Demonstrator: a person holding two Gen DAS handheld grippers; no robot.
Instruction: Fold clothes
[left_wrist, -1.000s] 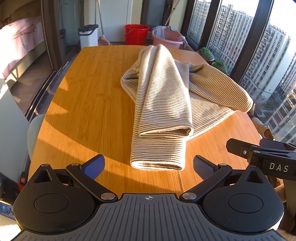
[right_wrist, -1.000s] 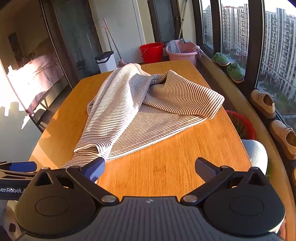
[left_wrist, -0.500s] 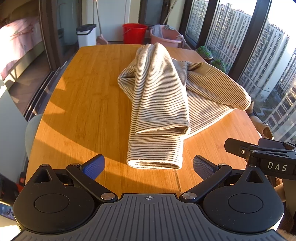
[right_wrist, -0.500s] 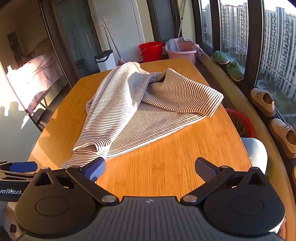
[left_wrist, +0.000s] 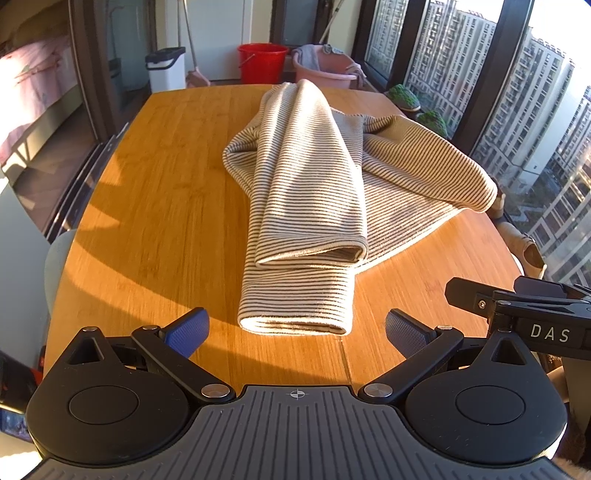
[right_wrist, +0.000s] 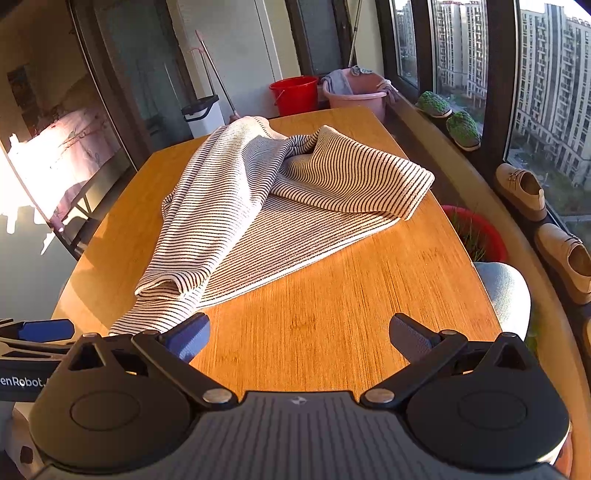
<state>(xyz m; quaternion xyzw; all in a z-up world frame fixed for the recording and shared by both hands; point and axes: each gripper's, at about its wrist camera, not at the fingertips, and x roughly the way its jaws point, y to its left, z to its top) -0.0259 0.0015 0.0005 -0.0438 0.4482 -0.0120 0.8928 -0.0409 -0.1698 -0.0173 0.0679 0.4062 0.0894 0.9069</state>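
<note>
Spanning most of both views, the oval honey-coloured wooden table (left_wrist: 155, 206) serves as the folding surface; its flat bare top gives the fabric room to be spread and creased.

The task item, a cream knit garment with thin dark horizontal stripes (left_wrist: 306, 192), lies on the middle and far part of the table, nearer the window side. It is not yet folded neatly: one long band is doubled over itself and runs toward the near edge, ending in a rolled cuff-like hem (left_wrist: 295, 325). A second portion fans out toward the window edge. This loose layout is judged to be an early stage, with the near hem presented as the most reachable grasp point.

Beyond the far end of the table stand a red plastic bucket (left_wrist: 262, 62), a pink plastic basin (left_wrist: 321, 70) and a white lidded bin (left_wrist: 166, 70). All are well apart from the garment and play no part in the step.

The left gripper (left_wrist: 295, 328) is held low at the near table edge, level, aimed along the doubled band, with the hem just ahead of it. Its blue-padded fingers (left_wrist: 188, 326) are spread wide and grip nothing.

The right gripper (right_wrist: 299, 336) is held beside it, angled across the bare wood toward the fanned portion. Its fingers are likewise spread wide and empty, with the left pad close to the garment's near corner.
</note>
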